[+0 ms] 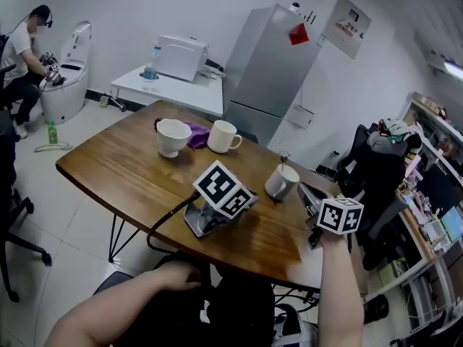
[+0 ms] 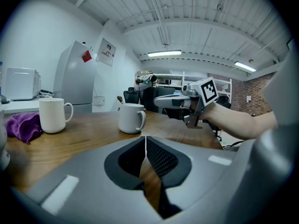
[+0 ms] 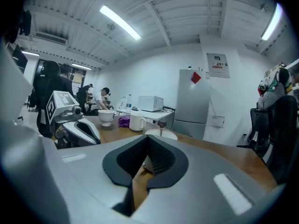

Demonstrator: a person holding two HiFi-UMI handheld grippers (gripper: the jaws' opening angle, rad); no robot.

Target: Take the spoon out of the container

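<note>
Spread closed, empty right gripper (image 3: 148, 141) toward mug (image 3: 161, 134) at frame centre; pinch spoon handle (image 3: 161, 124), lift straight. Leave closed left gripper (image 2: 145, 141) on bench (image 1: 108, 165).

Wooden table (image 1: 108, 172): wide white cup (image 1: 173, 136) and white mug (image 1: 223, 136) near the far edge, purple cloth (image 1: 197, 134) between them; second white mug (image 1: 281, 182) toward the right edge; left gripper (image 2: 145, 141) rests by the near edge, jaws together
</note>
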